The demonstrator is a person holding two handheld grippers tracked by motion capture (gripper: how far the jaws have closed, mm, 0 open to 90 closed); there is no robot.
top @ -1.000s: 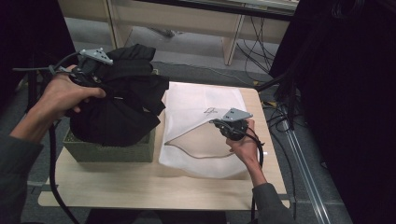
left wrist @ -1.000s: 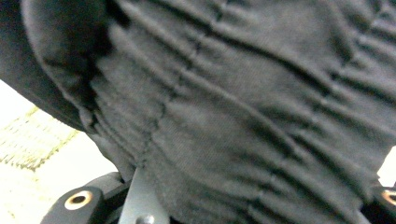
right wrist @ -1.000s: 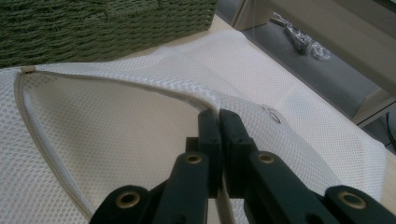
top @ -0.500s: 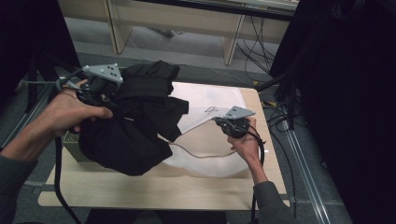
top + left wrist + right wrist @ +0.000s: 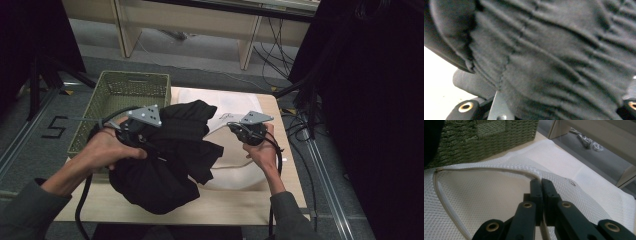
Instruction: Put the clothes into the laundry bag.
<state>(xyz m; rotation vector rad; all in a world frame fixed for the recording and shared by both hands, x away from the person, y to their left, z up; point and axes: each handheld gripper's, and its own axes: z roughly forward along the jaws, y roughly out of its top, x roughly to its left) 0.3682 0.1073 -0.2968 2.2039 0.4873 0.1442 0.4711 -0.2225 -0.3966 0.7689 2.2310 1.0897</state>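
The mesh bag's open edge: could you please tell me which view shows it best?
The right gripper view: the right gripper pinches the mesh bag at its corded edge, close up. The high view shows the bag small, partly under the black garment. The left gripper view gives a white patch.

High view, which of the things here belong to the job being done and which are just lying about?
In the job:
- black garment, gripped by the left gripper
- white mesh laundry bag, its zipped edge pinched open by the right gripper
- green woven basket, now emptied

Lying about:
- cables beside the table
- wooden shelving legs behind it
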